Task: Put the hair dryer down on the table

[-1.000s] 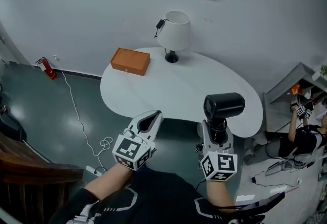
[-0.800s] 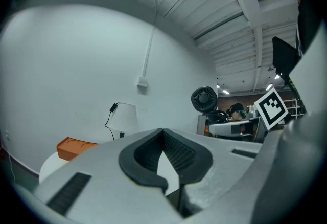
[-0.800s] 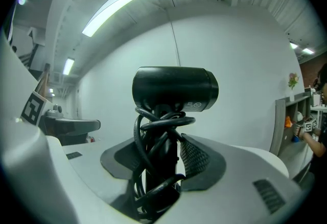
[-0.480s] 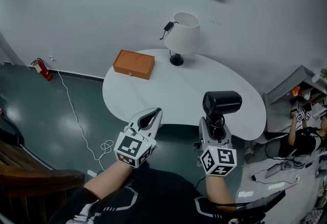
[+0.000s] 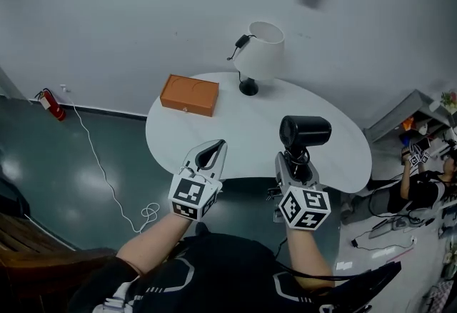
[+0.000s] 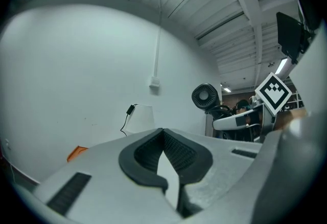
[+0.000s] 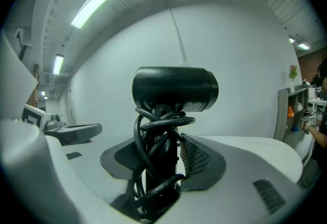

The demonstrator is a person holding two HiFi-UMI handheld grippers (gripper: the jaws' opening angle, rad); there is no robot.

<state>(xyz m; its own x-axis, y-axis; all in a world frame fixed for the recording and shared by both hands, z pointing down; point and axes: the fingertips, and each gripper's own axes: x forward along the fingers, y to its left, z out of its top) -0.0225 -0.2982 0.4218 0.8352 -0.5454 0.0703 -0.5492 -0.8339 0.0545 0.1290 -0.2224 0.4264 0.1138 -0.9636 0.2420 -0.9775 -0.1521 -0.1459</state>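
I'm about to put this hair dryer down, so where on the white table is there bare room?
The table is bare across its whole near half, from the lamp forward to the edge, and at its right end. Only the far left is taken, by the orange box beside the lamp.

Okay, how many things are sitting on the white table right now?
2. An orange box at the table's far left; a white lamp beside it, at the far edge. The hair dryer is held in the right claw, not set down.
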